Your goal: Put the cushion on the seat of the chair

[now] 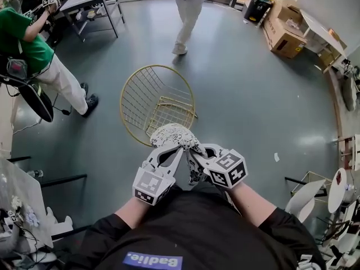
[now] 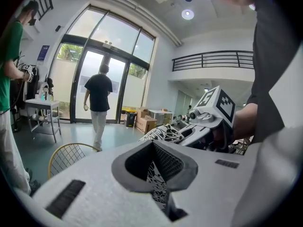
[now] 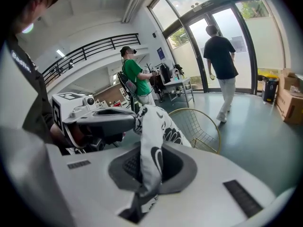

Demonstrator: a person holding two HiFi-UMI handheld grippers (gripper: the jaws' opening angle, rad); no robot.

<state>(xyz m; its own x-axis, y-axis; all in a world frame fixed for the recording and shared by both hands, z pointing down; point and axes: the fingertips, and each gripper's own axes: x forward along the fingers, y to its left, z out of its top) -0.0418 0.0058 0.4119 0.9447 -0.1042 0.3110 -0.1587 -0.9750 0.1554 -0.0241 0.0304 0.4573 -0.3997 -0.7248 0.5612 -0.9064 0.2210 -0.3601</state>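
Grey-green floor (image 1: pixel 247 106) fills most of the room, with a person in a green shirt (image 1: pixel 25 41) far to the left of the hand-held grippers and another person in white trousers (image 1: pixel 187 16) well beyond them, near the glass doors. Directly ahead of both hand-held grippers and lower than them stands the gold wire chair with a round basket back (image 1: pixel 143 97). Its wire seat (image 1: pixel 167 117) is bare. The soft black-and-white patterned cushion (image 1: pixel 174 135) is not yet on it: it hangs in the air at the tips of the two tools, close to the near rim of the chair. The left hand-held gripper (image 1: pixel 170 149) is clamped on one edge of the cushion fabric, and the right hand-held gripper (image 1: pixel 197 149) is clamped on the other edge, the two tips close beside each other. I judge that the step in hand is to bring the cushion over the seat. To do it well, both tools should go forward together at the same height, so that the cushion does not twist or drag over the rim. It is better to spread them a little, so that the cushion opens flat. Only when its underside lies on the wires should both grips be released, at the same moment.
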